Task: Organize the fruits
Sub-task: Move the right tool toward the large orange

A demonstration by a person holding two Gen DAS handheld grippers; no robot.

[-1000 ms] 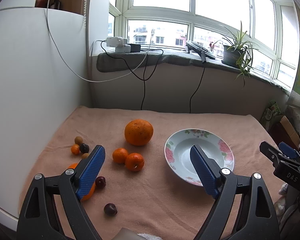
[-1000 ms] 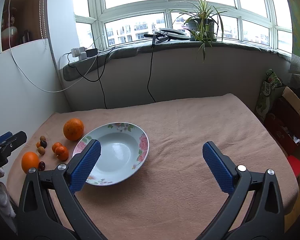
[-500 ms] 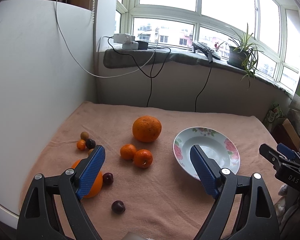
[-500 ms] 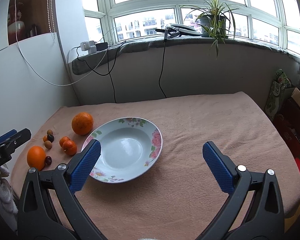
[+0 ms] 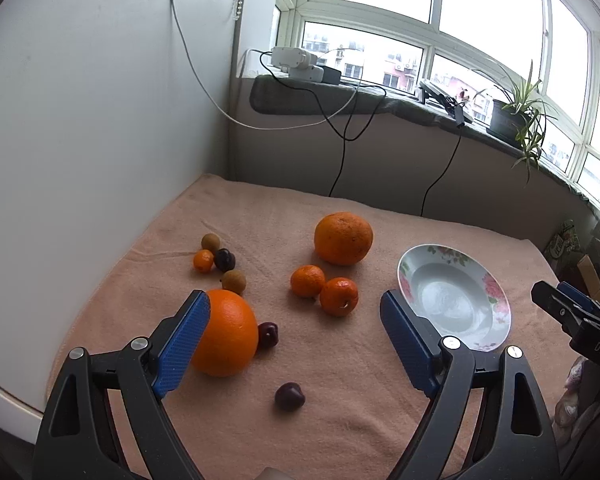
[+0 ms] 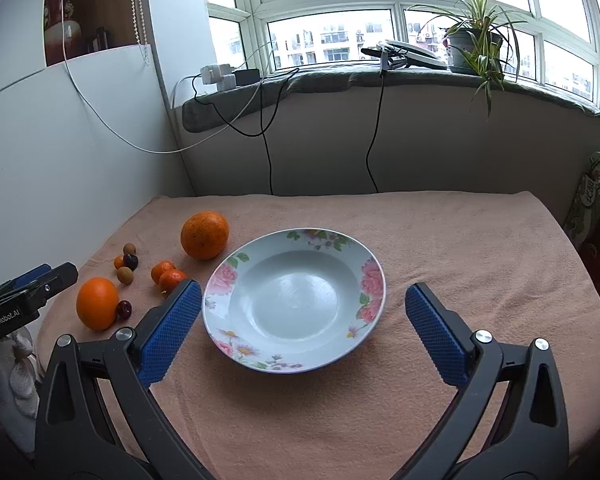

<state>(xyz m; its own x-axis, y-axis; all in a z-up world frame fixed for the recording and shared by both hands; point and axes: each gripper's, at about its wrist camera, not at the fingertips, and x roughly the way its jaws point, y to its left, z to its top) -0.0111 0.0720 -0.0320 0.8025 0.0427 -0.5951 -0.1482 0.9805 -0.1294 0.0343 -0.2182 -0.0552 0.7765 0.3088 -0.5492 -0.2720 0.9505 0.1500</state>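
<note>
A lived-in home, likely a flat's bay-window nook. A potted plant point(image 6: 474, 46) and chargers point(image 6: 219, 77) sit on the padded windowsill point(image 6: 340, 80). Apartment blocks point(image 6: 328, 42) show outside.

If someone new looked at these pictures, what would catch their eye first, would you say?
Probably the empty flowered plate in the middle of the peach cloth, right ahead of the open right gripper. Next, the bright fruit scattered to its left: a big orange just beside the open left gripper, a second large orange farther back, and small mandarins between them.
</note>
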